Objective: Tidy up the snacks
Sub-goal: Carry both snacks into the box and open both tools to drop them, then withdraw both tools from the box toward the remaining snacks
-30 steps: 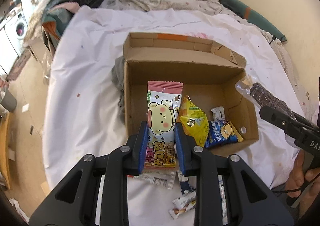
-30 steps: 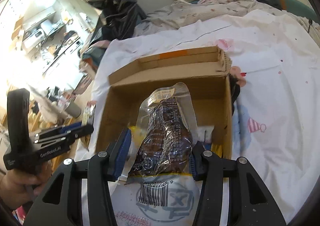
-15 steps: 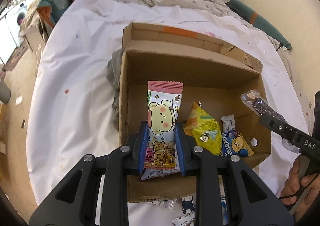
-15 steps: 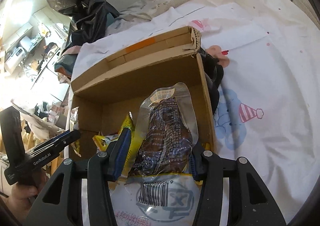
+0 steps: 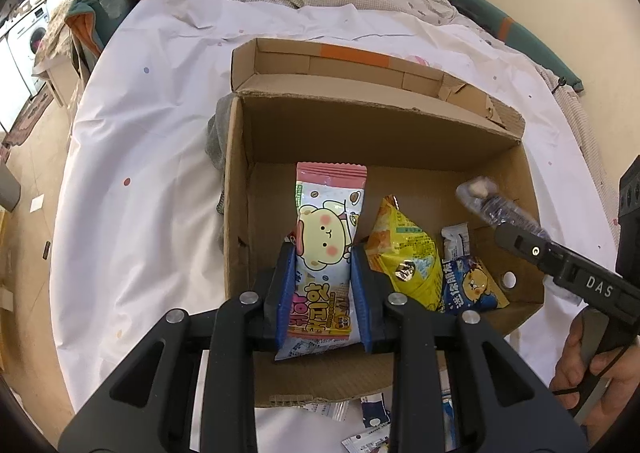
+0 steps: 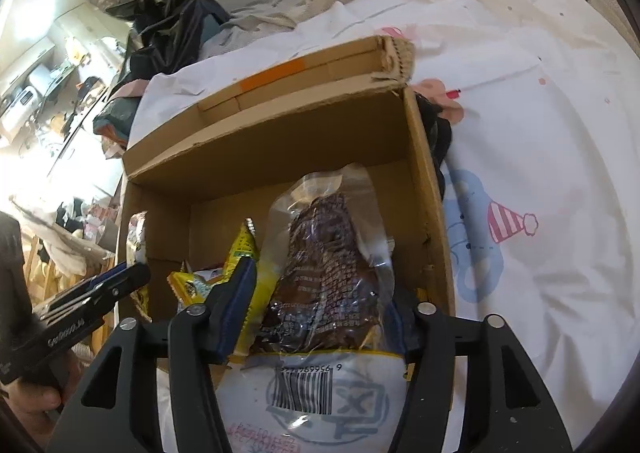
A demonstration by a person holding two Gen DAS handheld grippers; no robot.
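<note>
Our left gripper [image 5: 323,281] pointed steeply down into the cardboard box [image 5: 384,141], its jaws narrow but opening around the pink bear snack packet [image 5: 326,249]; the blue pads no longer seemed to press hard on it, and the packet stood nearly upright with its lower end hidden behind the near wall of the box. Our right gripper [image 6: 320,317] was also opening, at about middling width, with the clear-wrapped dark snack pack [image 6: 324,281] between its jaws and a visible gap at the left pad; we judged that pack to be slipping free over the right side of the box.

Beyond the jaws, a yellow snack bag [image 5: 404,253] and a blue snack packet [image 5: 472,285] already lay on the box floor between our two grippers. Outside the near wall, a few loose packets [image 5: 372,417] waited on the white sheet [image 5: 152,133].

We saw two risks. The bear packet, released upright, could topple against the yellow bag or lean on the wall instead of lying flat. The dark pack, long and slick, could catch on the right wall and tip out onto the sheet if we let go too near the rim.
</note>
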